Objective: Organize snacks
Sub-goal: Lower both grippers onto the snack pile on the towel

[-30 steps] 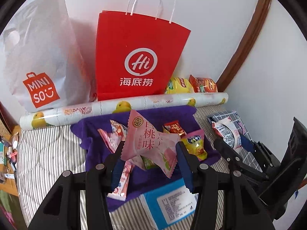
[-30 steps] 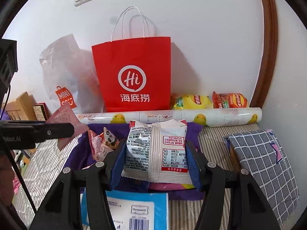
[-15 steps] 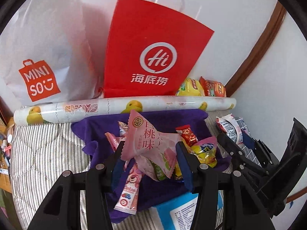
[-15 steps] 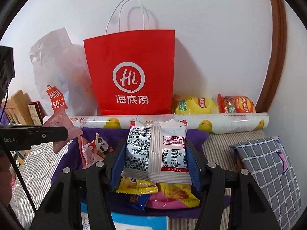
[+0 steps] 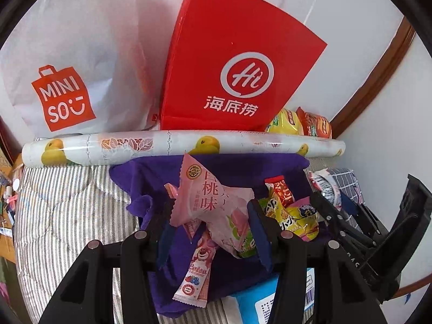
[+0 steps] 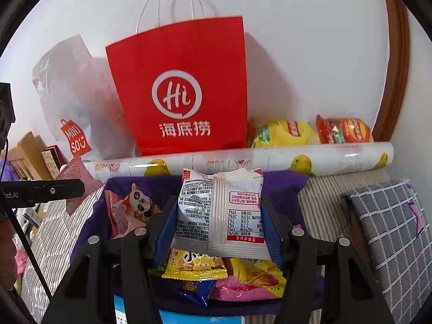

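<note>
Both grippers were loaded: left gripper (image 5: pixel 210 213) partly closed on the pink peach-flavour packet (image 5: pixel 213 205), right gripper (image 6: pixel 218 216) partly closed on the white snack packet (image 6: pixel 220 213), label side facing the camera. Each packet hung above the snack pile (image 6: pixel 216 270) on the purple cloth (image 5: pixel 151 183), in front of the red paper bag (image 6: pixel 183 86). My read: both packets were light, puffed and crinkly, with slick film. Squeezing harder risks crushing contents or popping the seal. The pink one was pinched skewed and could twist out. Better hold is across the flat body near a crimped end.
</note>
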A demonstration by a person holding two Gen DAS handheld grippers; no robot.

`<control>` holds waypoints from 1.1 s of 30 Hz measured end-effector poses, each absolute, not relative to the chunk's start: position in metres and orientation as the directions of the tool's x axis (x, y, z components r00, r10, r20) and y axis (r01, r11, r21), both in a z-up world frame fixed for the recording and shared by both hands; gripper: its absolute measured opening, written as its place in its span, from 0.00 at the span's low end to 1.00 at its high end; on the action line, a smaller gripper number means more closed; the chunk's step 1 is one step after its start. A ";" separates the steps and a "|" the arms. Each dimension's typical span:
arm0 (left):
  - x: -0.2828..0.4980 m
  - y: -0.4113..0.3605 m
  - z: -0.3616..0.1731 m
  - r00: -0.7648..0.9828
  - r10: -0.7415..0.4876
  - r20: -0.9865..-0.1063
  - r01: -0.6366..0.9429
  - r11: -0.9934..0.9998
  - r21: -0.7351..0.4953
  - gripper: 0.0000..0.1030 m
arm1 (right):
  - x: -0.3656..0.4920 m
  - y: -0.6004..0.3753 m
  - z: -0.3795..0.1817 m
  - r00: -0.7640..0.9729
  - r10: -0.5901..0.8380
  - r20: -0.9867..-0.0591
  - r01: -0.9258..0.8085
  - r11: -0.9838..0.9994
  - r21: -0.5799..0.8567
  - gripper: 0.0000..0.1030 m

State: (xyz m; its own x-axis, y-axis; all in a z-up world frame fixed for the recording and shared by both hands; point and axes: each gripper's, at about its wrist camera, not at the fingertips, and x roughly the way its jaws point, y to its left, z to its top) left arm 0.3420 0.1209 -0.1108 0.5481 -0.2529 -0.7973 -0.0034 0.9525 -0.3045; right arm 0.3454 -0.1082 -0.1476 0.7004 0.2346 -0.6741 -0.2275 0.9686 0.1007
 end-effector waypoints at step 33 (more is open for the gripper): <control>0.356 0.089 -0.158 0.377 -0.217 -0.901 0.024 0.974 -0.224 0.48 | 0.357 -0.101 -0.189 0.630 0.184 -0.754 -0.236 0.971 0.040 0.57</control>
